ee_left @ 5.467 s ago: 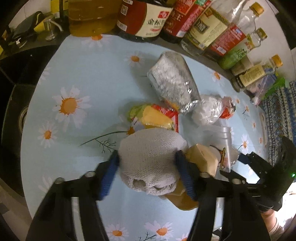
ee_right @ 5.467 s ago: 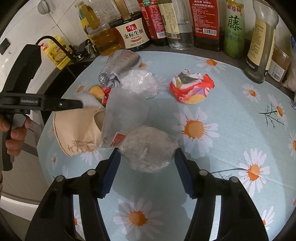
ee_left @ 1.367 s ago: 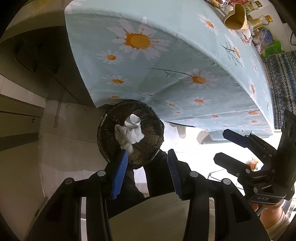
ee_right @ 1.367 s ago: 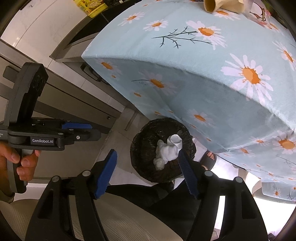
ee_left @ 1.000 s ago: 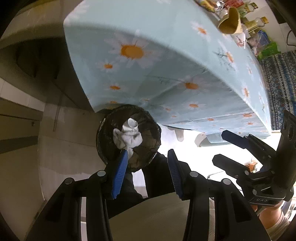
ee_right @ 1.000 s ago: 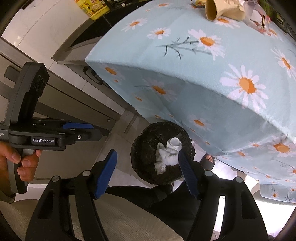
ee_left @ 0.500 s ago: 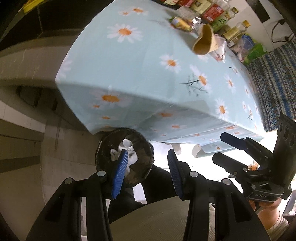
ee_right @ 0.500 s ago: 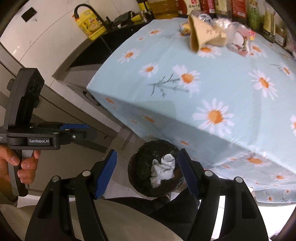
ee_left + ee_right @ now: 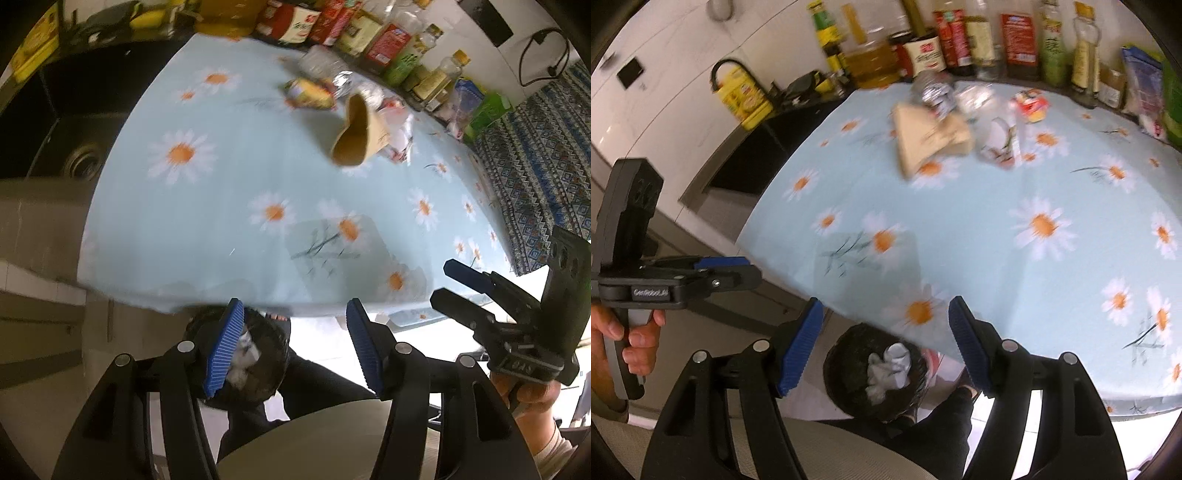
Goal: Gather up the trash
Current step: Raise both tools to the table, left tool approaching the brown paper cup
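- While both grippers point down at the table edge, the left gripper (image 9: 293,343) stands with jaws apart and nothing between them; they have just been opening.
- Beside it, the right gripper (image 9: 886,343) also holds nothing, its pads spread.
- Below them on the floor sits a black bin (image 9: 846,384) with white crumpled trash (image 9: 890,369) inside.
- Beyond lies the daisy tablecloth (image 9: 979,221).
- Farther on that cloth the remaining trash is clustered: a tan paper bag (image 9: 923,136), a clear cup (image 9: 997,144), a foil pack (image 9: 932,92) and a red wrapper (image 9: 1032,105).
- Against the wall stands a row of bottles (image 9: 979,40).
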The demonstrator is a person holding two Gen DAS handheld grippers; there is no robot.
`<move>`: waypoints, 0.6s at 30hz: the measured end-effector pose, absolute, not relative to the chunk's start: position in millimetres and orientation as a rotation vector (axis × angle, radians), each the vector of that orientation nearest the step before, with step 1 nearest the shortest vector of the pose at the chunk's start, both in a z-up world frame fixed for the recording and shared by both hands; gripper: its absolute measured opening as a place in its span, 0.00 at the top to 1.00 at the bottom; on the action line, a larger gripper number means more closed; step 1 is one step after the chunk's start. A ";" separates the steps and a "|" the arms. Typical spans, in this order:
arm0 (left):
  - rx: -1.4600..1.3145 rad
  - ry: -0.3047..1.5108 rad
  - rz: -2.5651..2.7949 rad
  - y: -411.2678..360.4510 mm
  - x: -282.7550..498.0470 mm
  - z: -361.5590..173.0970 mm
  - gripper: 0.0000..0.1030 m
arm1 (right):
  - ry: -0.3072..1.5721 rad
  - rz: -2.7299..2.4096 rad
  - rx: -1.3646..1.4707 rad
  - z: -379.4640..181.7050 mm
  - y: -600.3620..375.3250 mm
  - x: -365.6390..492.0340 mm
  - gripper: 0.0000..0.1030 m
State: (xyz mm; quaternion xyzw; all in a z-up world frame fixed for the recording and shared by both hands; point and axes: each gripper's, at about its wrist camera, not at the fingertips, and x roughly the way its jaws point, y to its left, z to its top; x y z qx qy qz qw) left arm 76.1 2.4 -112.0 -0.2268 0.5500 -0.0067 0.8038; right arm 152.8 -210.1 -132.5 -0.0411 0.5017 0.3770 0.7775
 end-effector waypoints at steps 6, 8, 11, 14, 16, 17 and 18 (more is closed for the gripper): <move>-0.453 1.160 -0.022 -11.0 112.4 -98.1 0.46 | 1.074 0.788 -0.048 -122.7 -228.1 198.8 0.25; -0.442 1.158 -0.019 -14.6 125.9 -94.4 0.46 | 1.070 0.791 -0.046 -120.4 -229.9 214.6 0.25; -0.426 1.160 -0.003 -20.1 142.2 -90.4 0.35 | 1.068 0.802 -0.045 -118.8 -230.0 240.1 0.25; -0.415 1.158 0.005 -25.2 159.0 -87.1 0.34 | 1.067 0.811 -0.038 -119.3 -230.6 262.5 0.25; -0.405 1.152 0.022 -28.0 171.4 -86.2 0.34 | 1.066 0.804 -0.018 -120.2 -231.3 279.0 0.25; -0.405 1.152 0.024 -29.4 177.7 -86.7 0.34 | 1.070 0.797 -0.008 -121.4 -232.0 285.7 0.25; -0.400 1.155 0.023 -31.8 186.0 -87.7 0.34 | 1.083 0.794 0.007 -123.6 -232.5 295.5 0.25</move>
